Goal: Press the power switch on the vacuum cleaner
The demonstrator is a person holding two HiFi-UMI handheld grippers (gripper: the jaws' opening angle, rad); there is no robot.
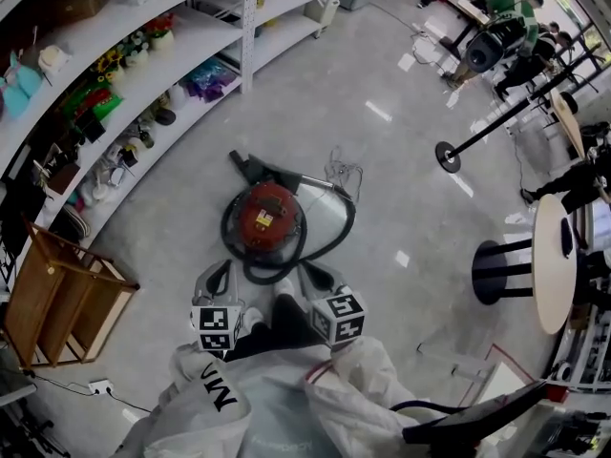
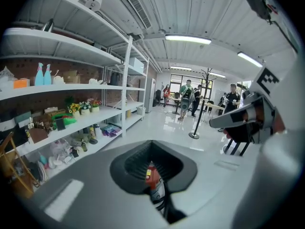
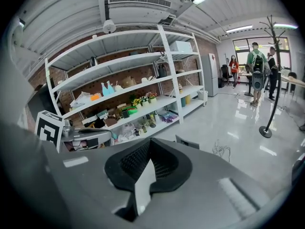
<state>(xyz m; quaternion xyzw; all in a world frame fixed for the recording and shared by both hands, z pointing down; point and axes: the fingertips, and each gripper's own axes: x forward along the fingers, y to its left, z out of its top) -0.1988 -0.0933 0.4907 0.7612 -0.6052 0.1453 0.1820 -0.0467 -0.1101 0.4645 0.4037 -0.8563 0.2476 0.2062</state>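
A round red vacuum cleaner point(image 1: 267, 218) lies on the shiny floor, its black hose point(image 1: 336, 229) looped around it. My left gripper point(image 1: 221, 269) and right gripper point(image 1: 316, 275) hang side by side just short of the vacuum's near edge, both above the floor and touching nothing. Each has its jaws closed with nothing between them. In the left gripper view, a slice of the red vacuum cleaner point(image 2: 152, 174) shows through the slit under the meeting tips of the left gripper point(image 2: 152, 144). The right gripper point(image 3: 149, 143) shows only pale floor through its slit. No switch can be made out.
White shelves point(image 1: 143, 74) full of small goods curve along the left. A wooden rack point(image 1: 57, 294) stands at the lower left, with a power strip point(image 1: 100, 386) beside it. A loose cord point(image 1: 344, 172) lies behind the vacuum. A stanchion base point(image 1: 447, 156) and a round table point(image 1: 554, 256) stand to the right.
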